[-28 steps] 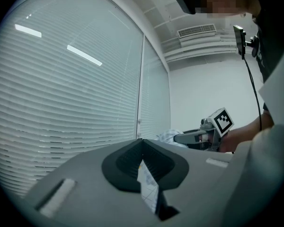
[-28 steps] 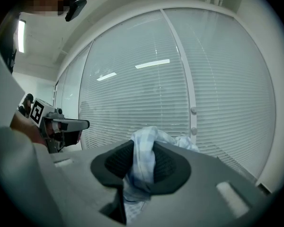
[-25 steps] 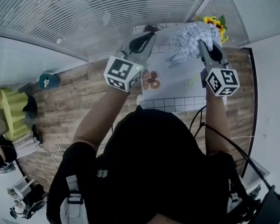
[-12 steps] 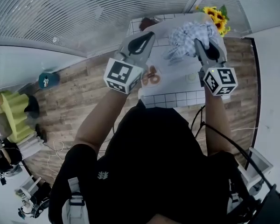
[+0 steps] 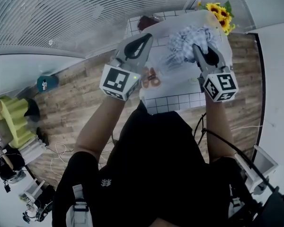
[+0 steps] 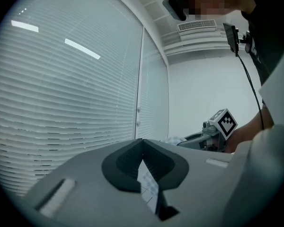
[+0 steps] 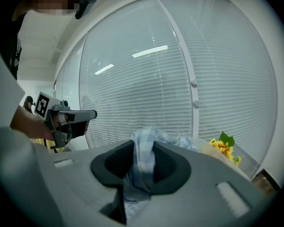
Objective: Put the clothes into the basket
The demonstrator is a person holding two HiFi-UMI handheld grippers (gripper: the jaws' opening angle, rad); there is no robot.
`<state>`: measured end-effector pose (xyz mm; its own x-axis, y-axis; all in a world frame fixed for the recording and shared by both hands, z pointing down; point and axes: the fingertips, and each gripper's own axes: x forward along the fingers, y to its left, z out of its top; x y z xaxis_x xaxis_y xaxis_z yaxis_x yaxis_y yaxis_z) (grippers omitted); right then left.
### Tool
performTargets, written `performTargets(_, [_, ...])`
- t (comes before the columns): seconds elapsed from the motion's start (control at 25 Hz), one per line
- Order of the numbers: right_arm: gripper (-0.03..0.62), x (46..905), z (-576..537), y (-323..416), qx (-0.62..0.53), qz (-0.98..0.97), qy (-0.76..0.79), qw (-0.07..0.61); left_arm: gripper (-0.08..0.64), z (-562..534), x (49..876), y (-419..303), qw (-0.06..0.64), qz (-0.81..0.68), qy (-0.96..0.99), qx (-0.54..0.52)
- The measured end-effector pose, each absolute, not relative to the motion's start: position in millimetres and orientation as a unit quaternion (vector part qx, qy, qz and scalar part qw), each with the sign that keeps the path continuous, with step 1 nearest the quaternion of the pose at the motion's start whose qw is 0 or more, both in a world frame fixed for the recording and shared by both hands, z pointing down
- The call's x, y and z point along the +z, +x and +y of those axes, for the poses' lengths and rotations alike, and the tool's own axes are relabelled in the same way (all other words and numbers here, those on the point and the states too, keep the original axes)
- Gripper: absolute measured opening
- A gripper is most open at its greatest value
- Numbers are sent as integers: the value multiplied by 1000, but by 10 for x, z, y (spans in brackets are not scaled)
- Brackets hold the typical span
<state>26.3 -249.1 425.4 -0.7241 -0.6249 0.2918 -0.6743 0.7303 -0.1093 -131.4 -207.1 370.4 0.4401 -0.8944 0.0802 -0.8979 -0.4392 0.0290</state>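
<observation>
A blue-and-white checked garment (image 5: 187, 40) hangs bunched over the white table (image 5: 176, 101), and my right gripper (image 5: 196, 48) is shut on it. In the right gripper view the cloth (image 7: 143, 161) is pinched between the dark pads and spills over them. My left gripper (image 5: 148, 36) is held up at the left of the garment, apart from it. Its jaws meet at the tips with nothing between them (image 6: 142, 142). I see no basket in any view.
Sunflowers (image 5: 218, 15) stand at the table's far right corner. A dark reddish object (image 5: 148, 21) lies at the far edge, and a small orange item (image 5: 151, 80) lies near the middle. Window blinds run behind the table. Wooden floor surrounds it.
Both grippers have sunk lower toward the table, the right one carrying the checked garment down with it. Their grips look the same.
</observation>
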Motion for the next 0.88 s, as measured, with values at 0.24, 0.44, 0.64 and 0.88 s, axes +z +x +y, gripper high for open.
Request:
performTargets(0.24, [104,4319,-2580,288,102,-920,353,136,8,-2117,3742,-1365,32,-533,845,22])
performTargets(0.44, [104,4407,-2622,249,101,-919,346,158,8,-2178,3782,-1409,39,-535,844,12])
performTargets(0.64, [104,4481,-2646,212,100,-918,345,169,6,-2198,3815,-1443,44,-538,842,5])
performTargets(0.88, [104,4541,-2640,193,109,-915,343,182,8,-2194,3834,-1494,47,-541,840,7])
